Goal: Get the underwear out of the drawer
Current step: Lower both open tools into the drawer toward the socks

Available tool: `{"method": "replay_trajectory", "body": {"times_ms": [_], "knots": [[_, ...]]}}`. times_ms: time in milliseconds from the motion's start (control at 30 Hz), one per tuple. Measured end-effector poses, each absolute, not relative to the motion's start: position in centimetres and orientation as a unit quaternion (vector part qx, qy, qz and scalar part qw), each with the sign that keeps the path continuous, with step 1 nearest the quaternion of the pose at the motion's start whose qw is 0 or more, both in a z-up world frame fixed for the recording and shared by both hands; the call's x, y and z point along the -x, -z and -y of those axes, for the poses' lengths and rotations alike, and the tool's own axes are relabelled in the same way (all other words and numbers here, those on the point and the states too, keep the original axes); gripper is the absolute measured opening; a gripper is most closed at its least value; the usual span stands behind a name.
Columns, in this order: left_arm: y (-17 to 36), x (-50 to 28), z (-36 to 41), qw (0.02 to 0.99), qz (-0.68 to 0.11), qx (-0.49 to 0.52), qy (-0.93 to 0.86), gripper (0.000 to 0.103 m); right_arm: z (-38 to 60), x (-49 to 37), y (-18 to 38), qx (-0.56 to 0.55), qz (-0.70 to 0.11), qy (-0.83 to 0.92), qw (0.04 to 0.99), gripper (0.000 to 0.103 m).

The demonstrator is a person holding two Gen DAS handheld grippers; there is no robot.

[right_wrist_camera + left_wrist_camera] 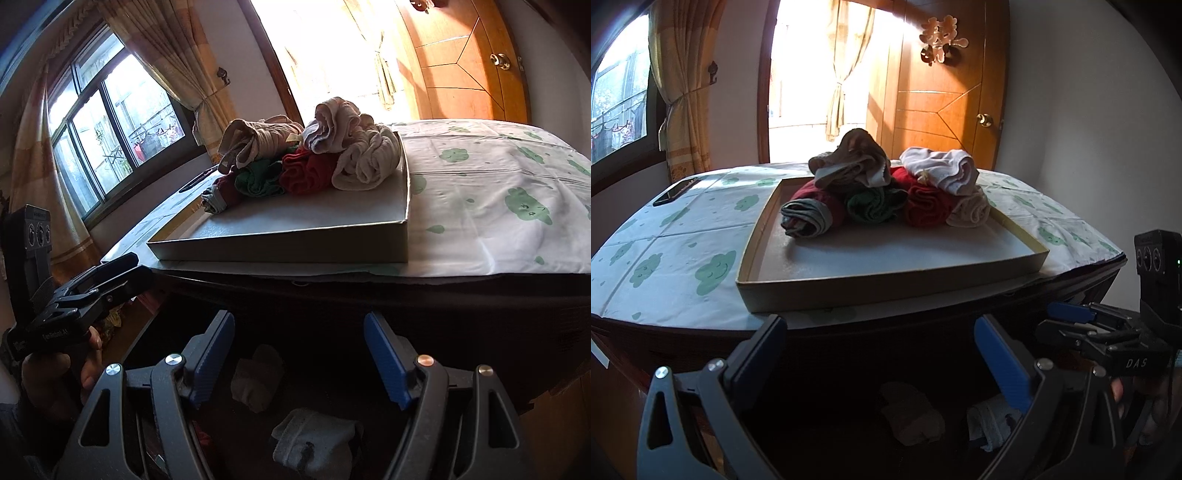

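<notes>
Right wrist view shows the right gripper (299, 362) with jaws apart and empty, poised above the dark open drawer (332, 369), where a pale rolled garment (256, 378) and a grey-white one (314, 443) lie. Left gripper (879, 354) likewise stands open, holding nothing. Several rolled pieces already sit in the shallow tray (886, 288) on the bench (665, 258). Judged step: reaching in for another piece; next, lower onto one roll and close.

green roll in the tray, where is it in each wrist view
Left wrist: green roll at picture centre, front row of the pile, between two red rolls.
Right wrist: green roll left of centre, under the beige roll.
Shared landmark: the tray on the cloud-print cloth.
</notes>
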State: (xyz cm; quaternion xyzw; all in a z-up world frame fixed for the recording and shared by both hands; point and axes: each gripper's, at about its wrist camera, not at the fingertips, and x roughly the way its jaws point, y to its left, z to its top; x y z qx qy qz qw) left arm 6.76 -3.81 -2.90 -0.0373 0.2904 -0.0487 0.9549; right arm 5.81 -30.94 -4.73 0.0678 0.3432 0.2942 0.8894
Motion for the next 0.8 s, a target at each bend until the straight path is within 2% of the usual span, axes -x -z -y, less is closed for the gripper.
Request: {"method": "replay_trajectory", "body": {"times_ms": [400,800], "knots": [[6.9,-6.5,3.9,0.938,-0.345,0.017,0.041,0.103,30.0,-4.4,8.4,0.021,-0.397,-0.292,0.87,0.075],[8.6,-7.3,4.4,0.922,-0.384,-0.01,0.046,0.103,27.1,-4.2,9.9,0.135,-0.437,-0.308,0.834,0.075]]}}
